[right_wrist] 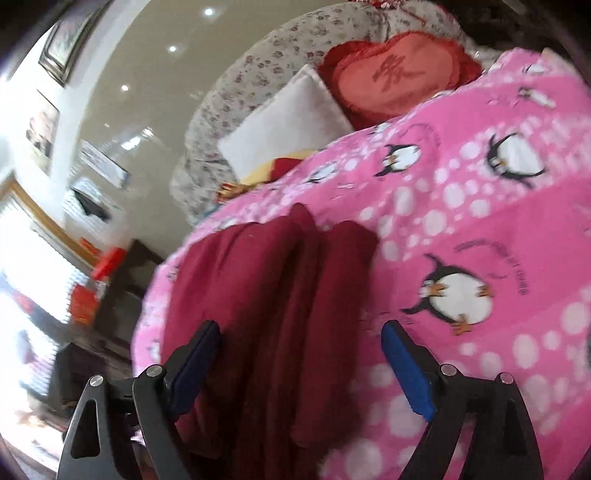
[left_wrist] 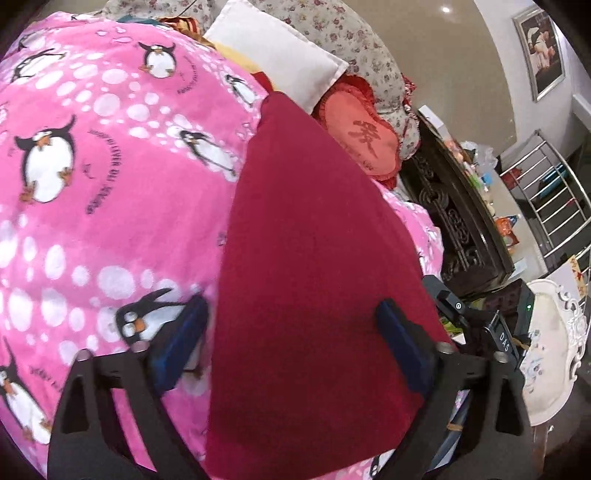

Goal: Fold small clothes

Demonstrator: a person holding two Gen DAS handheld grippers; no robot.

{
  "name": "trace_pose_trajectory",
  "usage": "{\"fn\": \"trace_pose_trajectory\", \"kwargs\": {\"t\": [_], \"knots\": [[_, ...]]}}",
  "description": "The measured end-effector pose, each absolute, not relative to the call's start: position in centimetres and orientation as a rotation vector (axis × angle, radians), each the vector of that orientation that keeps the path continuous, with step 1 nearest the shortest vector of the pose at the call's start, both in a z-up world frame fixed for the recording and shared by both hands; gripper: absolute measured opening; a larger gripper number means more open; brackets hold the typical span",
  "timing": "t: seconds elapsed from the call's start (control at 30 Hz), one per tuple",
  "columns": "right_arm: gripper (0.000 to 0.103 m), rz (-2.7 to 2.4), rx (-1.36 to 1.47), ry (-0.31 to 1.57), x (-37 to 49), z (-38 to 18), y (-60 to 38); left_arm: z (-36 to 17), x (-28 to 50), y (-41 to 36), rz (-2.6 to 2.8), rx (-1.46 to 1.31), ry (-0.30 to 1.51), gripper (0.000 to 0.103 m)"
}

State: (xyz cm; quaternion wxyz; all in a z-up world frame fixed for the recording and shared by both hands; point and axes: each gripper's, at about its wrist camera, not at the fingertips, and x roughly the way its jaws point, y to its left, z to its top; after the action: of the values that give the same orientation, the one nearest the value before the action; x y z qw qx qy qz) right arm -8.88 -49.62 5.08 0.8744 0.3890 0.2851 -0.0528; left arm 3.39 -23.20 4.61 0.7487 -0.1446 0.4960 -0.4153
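A dark red garment [left_wrist: 314,258] lies flat as a long smooth panel on the pink penguin blanket [left_wrist: 110,166]. My left gripper [left_wrist: 291,325] stands open just above its near end, blue pads wide apart, not pressing the cloth. In the right wrist view the same red garment [right_wrist: 266,295] shows several lengthwise folds on the pink blanket [right_wrist: 480,221]. My right gripper [right_wrist: 299,343] is open over its near part, the cloth lying loose between the blue fingers [right_wrist: 406,369].
A white pillow [left_wrist: 280,62], a red heart cushion [left_wrist: 358,136] and a floral quilt [left_wrist: 351,33] lie at the bed's far end. A dark carved cabinet [left_wrist: 454,218] with clutter and a white ornate tray [left_wrist: 550,339] stand on the right. The other gripper's black body [left_wrist: 476,321] sits near the garment's right edge.
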Motion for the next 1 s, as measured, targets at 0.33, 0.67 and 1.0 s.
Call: {"fn": "trace_pose_trajectory", "kwargs": {"t": [0.33,0.67,1.0], "knots": [[0.051,-0.078,0.664,0.637,-6.9,5.9,-47.3,5.0,1.3,-24.5,-0.938,-0.131,0.968,0.088],[0.035,-0.037,0.485,0.596,-11.4,12.2,-40.1,9.1,-2.3,-17.2,-0.963,-0.127,0.904,0.053],[0.051,0.092,0.458,0.749,-15.9,7.4,-29.6,5.5,-10.9,-5.9,-0.825,-0.044,0.912,0.053]]}}
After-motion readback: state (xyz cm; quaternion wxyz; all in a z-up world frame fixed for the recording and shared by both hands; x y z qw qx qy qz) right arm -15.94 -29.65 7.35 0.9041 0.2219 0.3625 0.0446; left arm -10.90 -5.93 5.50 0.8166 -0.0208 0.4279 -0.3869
